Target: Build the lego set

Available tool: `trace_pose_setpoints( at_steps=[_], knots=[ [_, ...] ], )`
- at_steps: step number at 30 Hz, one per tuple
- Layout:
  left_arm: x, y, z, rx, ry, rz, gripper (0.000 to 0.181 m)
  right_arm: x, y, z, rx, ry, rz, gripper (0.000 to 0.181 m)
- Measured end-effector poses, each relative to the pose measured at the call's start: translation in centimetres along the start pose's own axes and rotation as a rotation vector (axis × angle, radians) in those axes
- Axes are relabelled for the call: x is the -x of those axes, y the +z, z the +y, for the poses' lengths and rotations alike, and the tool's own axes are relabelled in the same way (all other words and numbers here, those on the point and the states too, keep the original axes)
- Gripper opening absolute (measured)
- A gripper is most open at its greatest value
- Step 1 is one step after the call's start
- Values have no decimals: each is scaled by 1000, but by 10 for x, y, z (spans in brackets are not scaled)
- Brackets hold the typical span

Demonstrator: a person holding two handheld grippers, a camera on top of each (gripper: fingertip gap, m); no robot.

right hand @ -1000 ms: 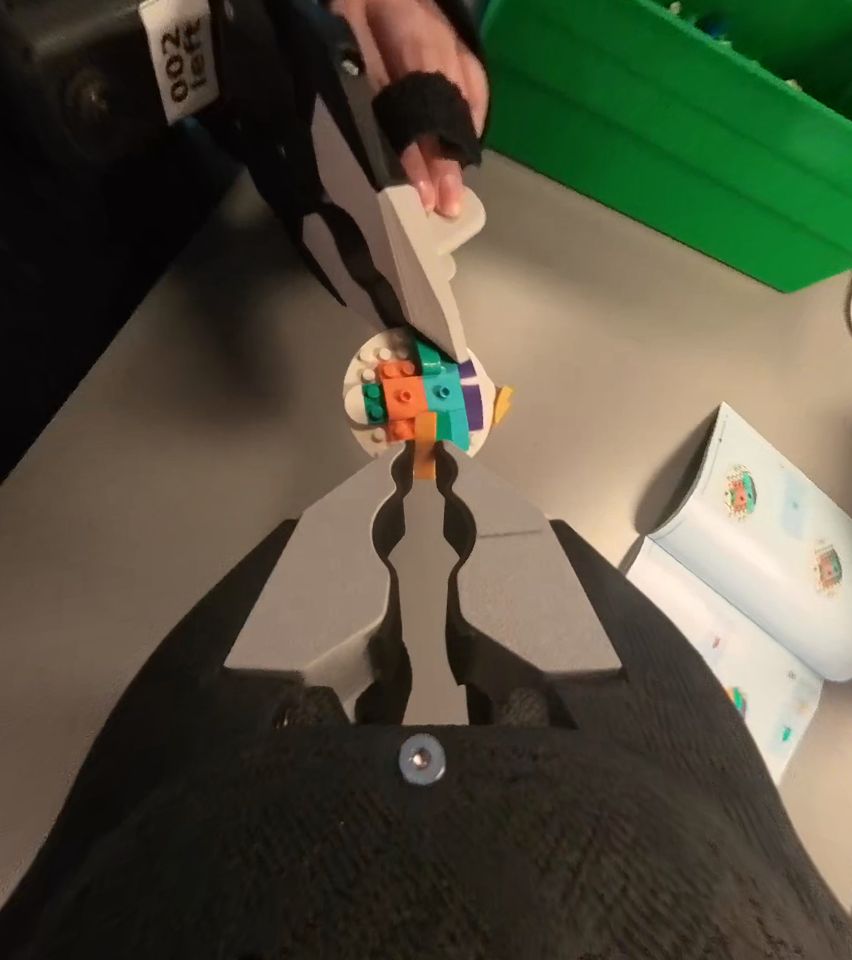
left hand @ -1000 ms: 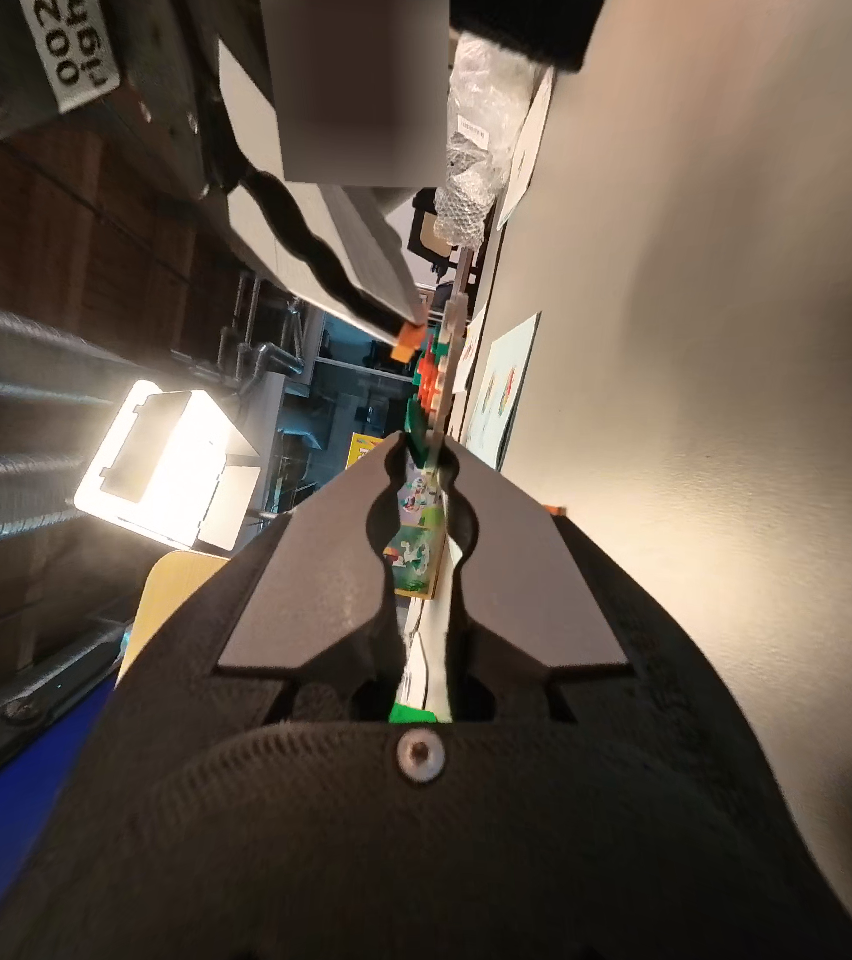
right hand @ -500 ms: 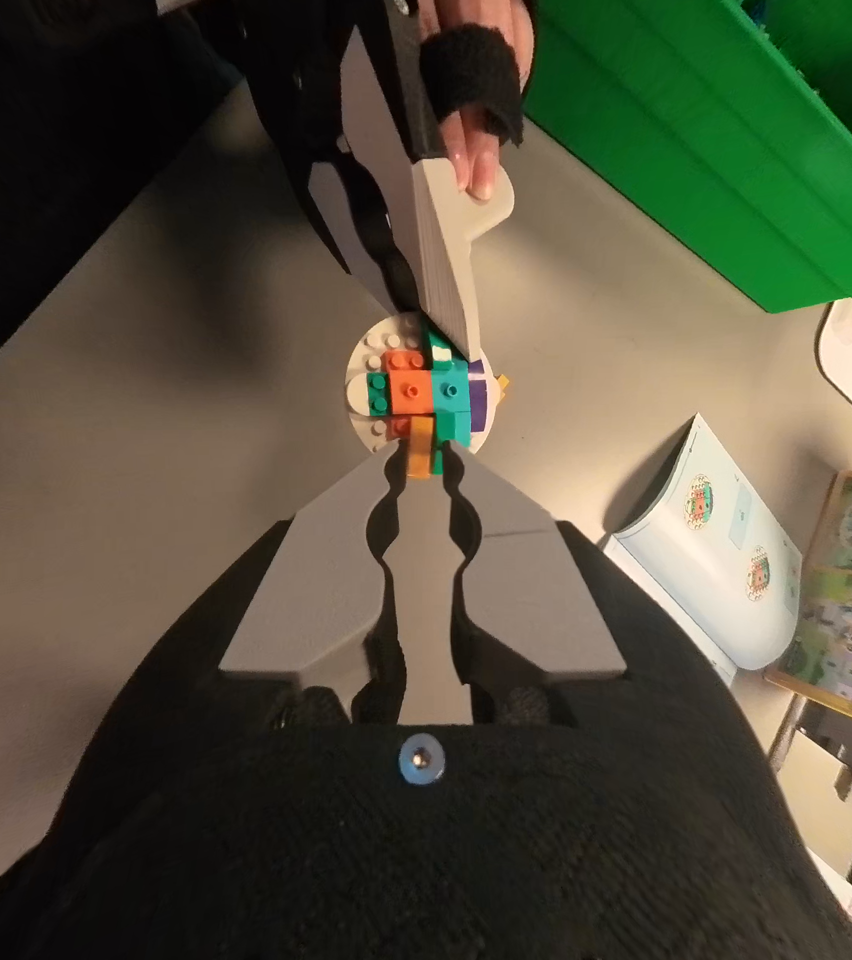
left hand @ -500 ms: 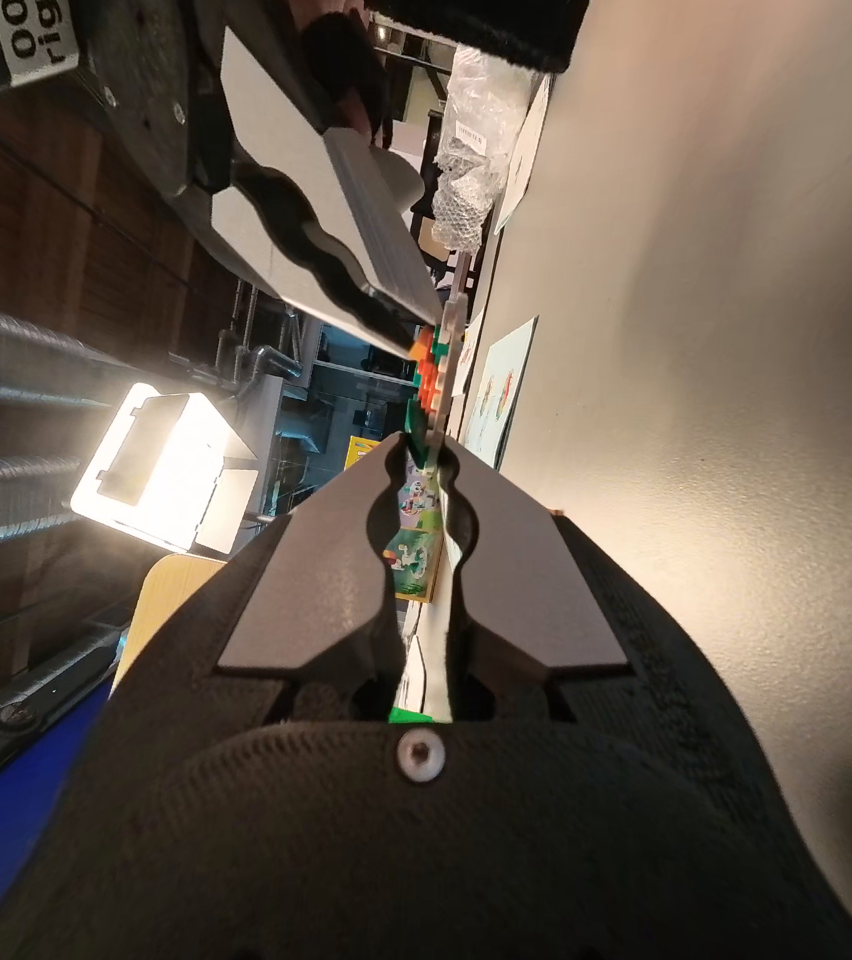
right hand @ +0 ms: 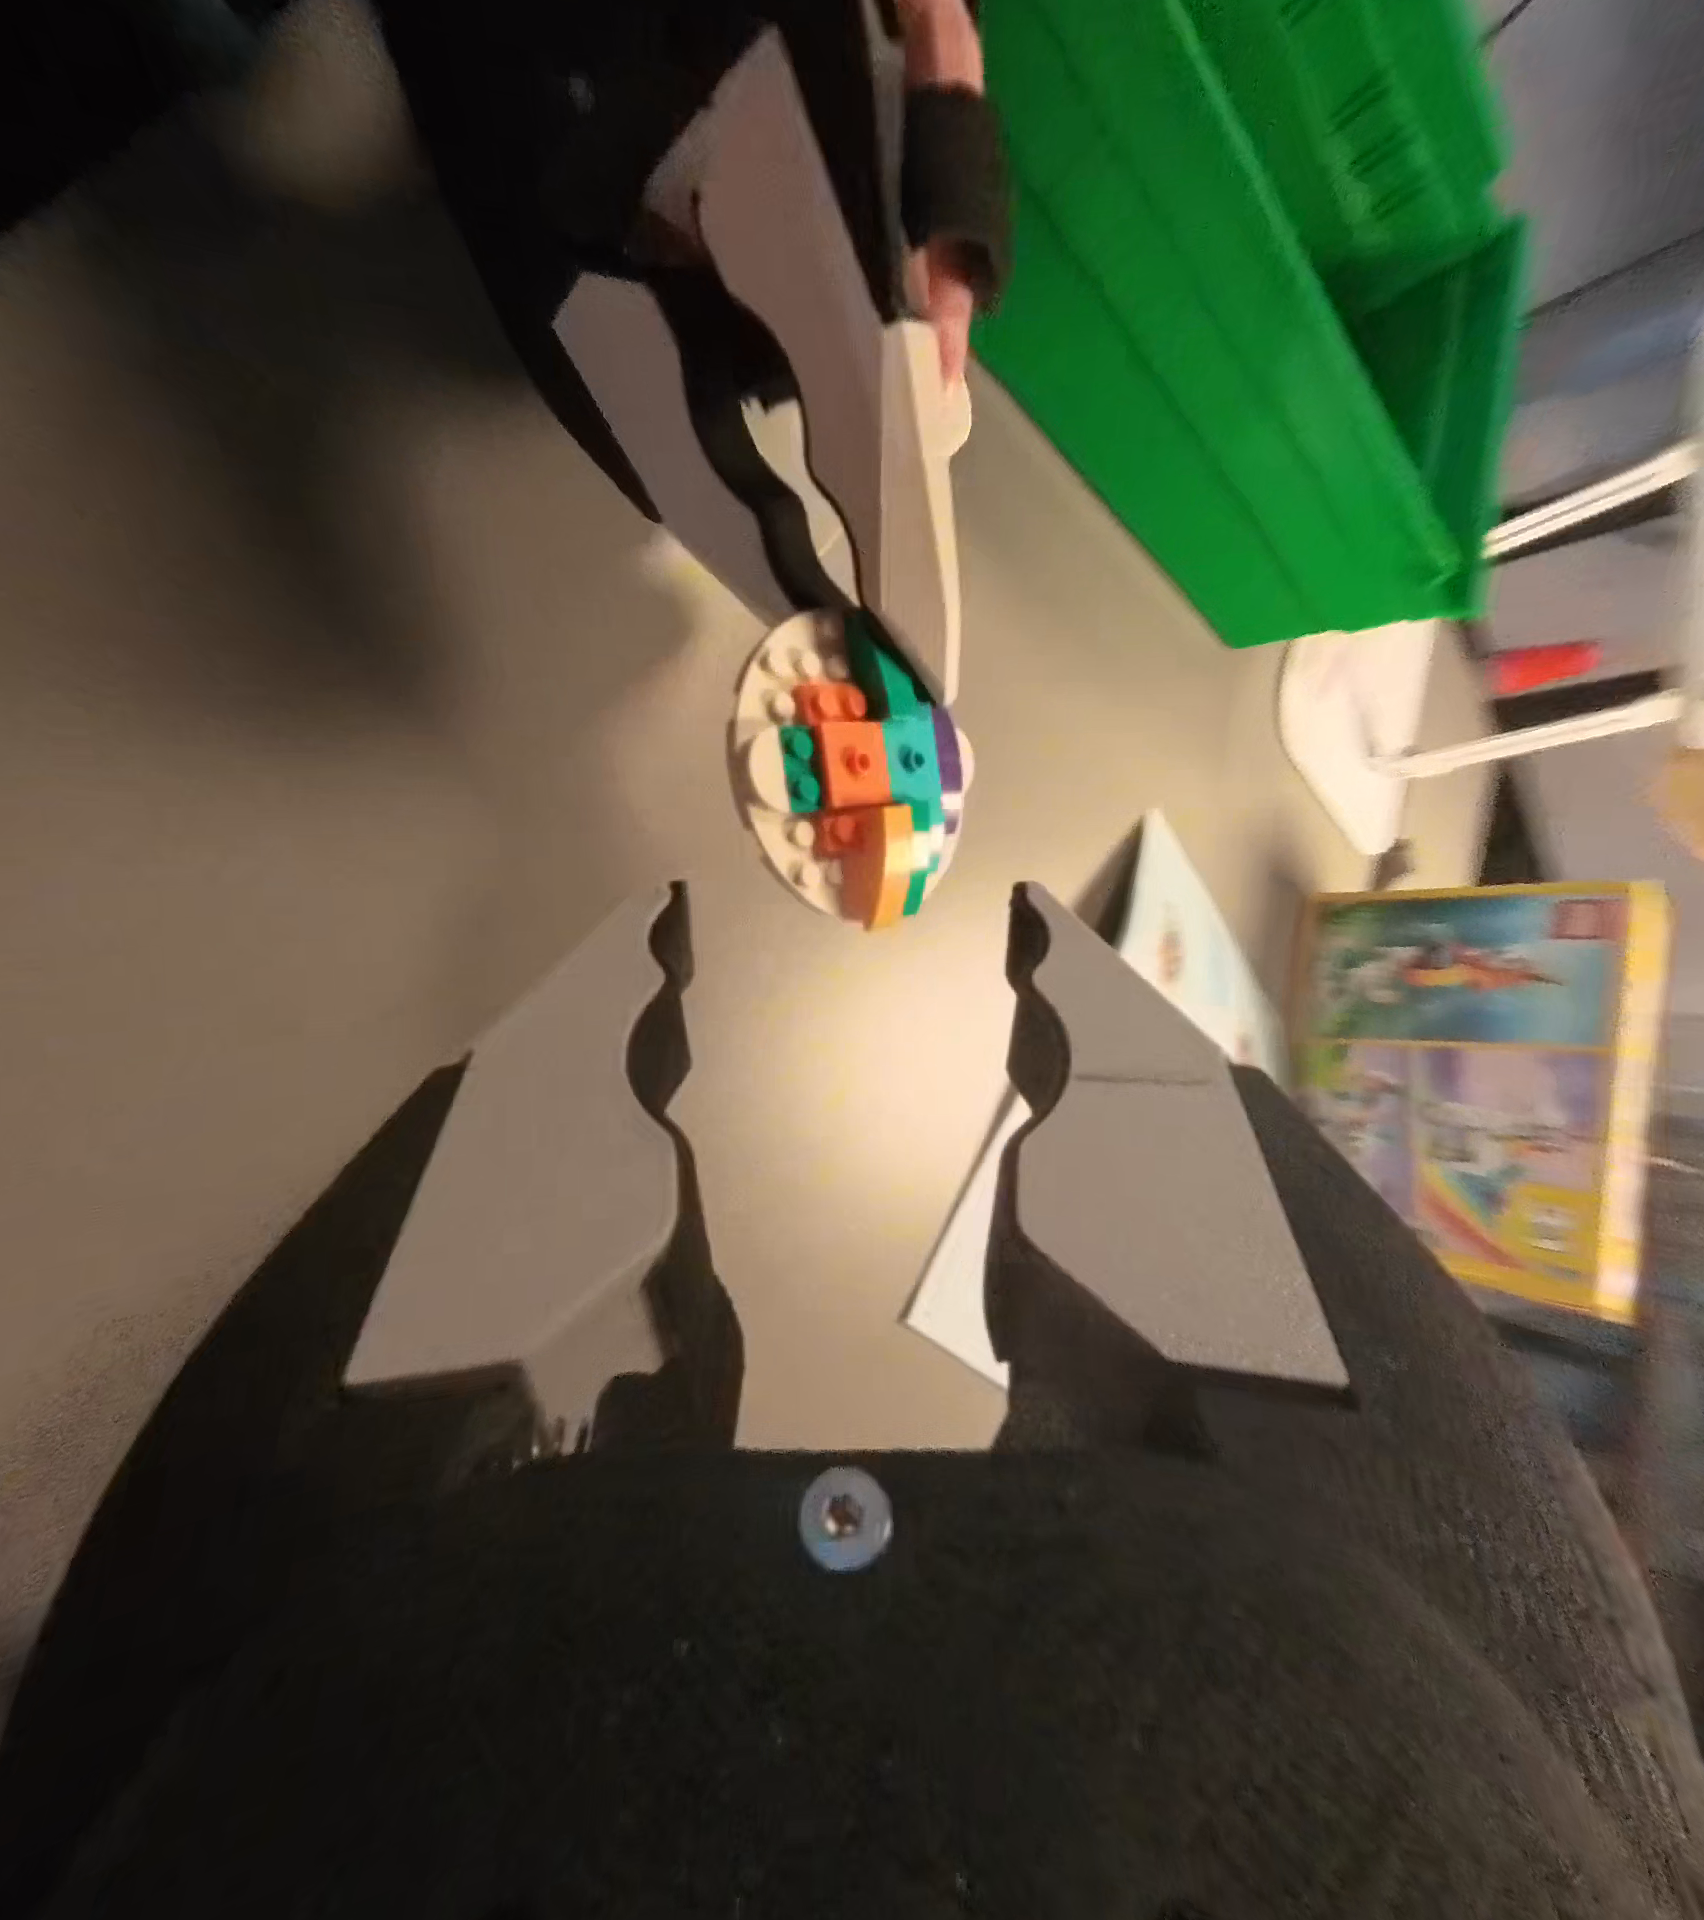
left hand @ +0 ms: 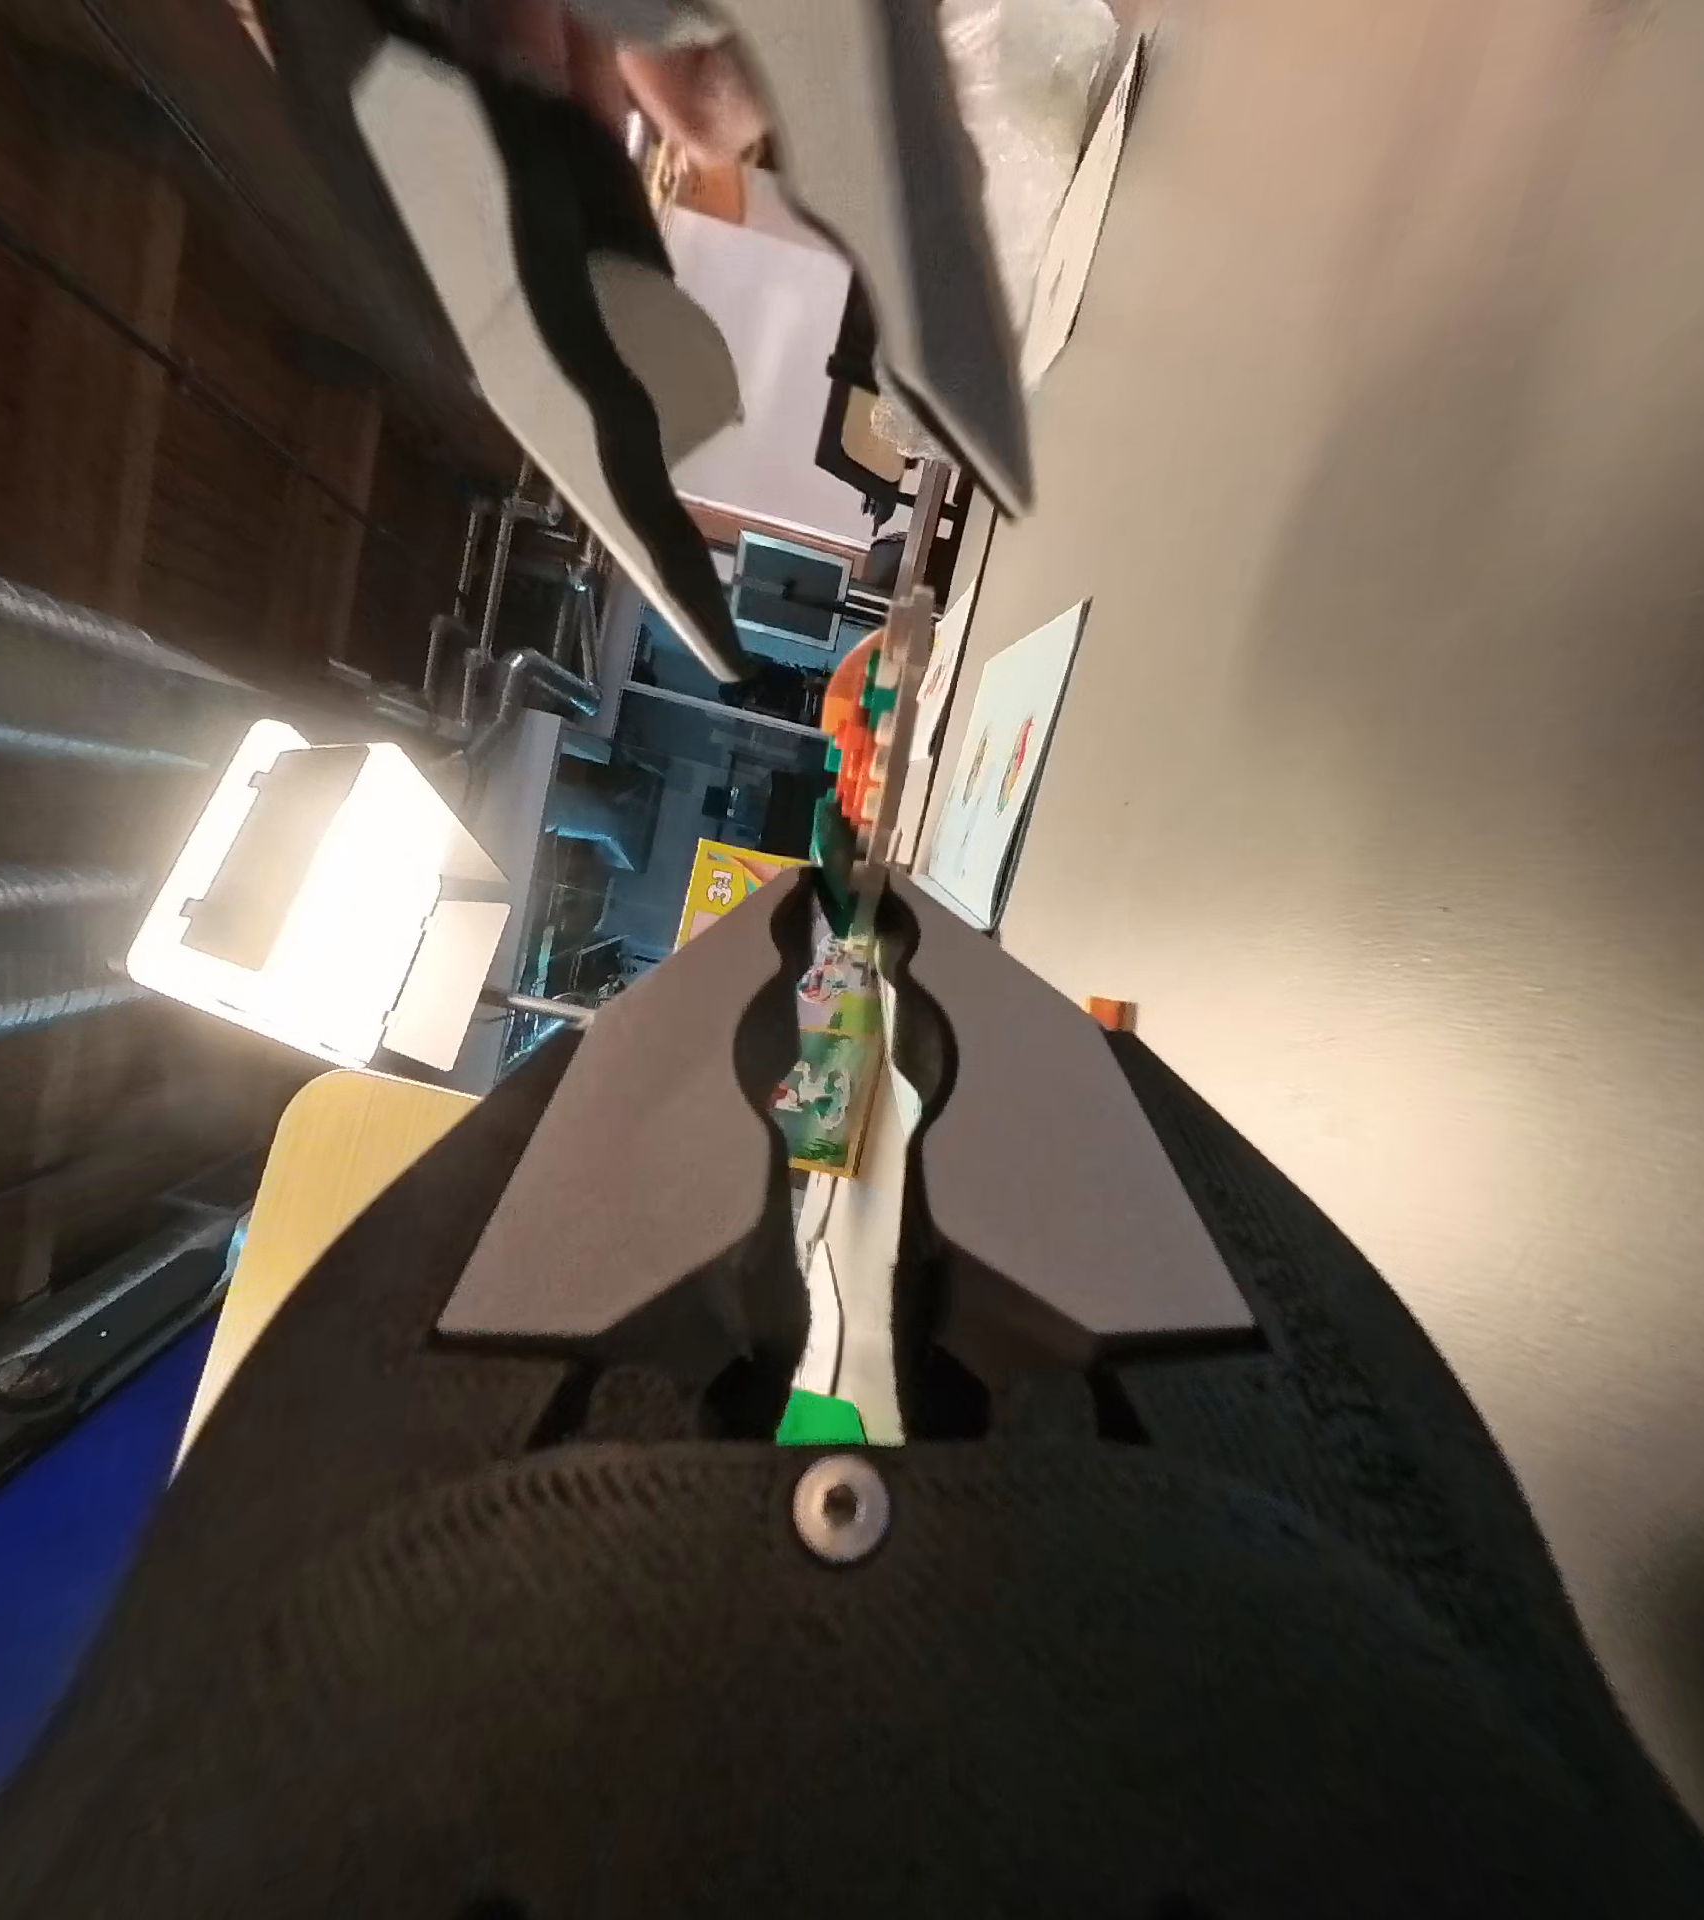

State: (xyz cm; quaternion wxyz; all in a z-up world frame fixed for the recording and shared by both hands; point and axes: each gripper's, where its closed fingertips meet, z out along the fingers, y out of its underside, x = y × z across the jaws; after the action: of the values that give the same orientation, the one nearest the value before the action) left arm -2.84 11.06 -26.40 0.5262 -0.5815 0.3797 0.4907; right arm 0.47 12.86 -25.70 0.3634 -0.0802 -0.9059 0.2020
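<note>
The lego build (right hand: 848,769) is a round white plate carrying orange, teal, green and purple bricks, with an orange curved brick (right hand: 879,868) on its lower edge. My left gripper (left hand: 853,894) is shut on the plate's rim and holds it in the air, edge-on in the left wrist view (left hand: 879,748). It also shows in the right wrist view (right hand: 879,639), gripping the build from above. My right gripper (right hand: 848,904) is open and empty just below the build, not touching it. Its fingers (left hand: 640,416) show blurred at the top of the left wrist view.
A green bin (right hand: 1243,312) stands at the back right of the grey table (right hand: 308,727). An open instruction booklet (right hand: 1180,935), the lego box (right hand: 1471,1091) and a white tray (right hand: 1347,727) lie to the right. A small orange brick (left hand: 1108,1008) lies on the table. About 5 cm separates my left fingertips from my right.
My right gripper has opened, let go of the orange curved brick, which stays on the build, and drawn back. My left gripper keeps its hold on the plate.
</note>
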Motion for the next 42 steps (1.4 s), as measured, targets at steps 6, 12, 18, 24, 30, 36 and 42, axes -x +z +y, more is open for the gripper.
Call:
trace_pose_setpoints(
  at_steps=[6,12,18,24,30,36,42],
  knots=[
    [1,1,1,7,-21,2,10,5,17,5,129,-241,263,45],
    [-2,0,-1,4,-29,18,10,-4,18,3,156,-295,391,22],
    [-2,0,1,25,-110,50,9,-9,18,3,193,-338,458,15],
    [-5,0,-1,19,-121,74,9,-10,18,8,226,-325,440,12],
    [-2,-1,-3,11,-115,59,9,-8,22,9,233,-319,408,16],
    [-6,-2,-7,-11,-151,93,10,-14,17,9,255,-329,458,8],
    [-6,-2,-6,-12,-180,108,9,-13,19,10,237,-296,439,9]
  ],
)
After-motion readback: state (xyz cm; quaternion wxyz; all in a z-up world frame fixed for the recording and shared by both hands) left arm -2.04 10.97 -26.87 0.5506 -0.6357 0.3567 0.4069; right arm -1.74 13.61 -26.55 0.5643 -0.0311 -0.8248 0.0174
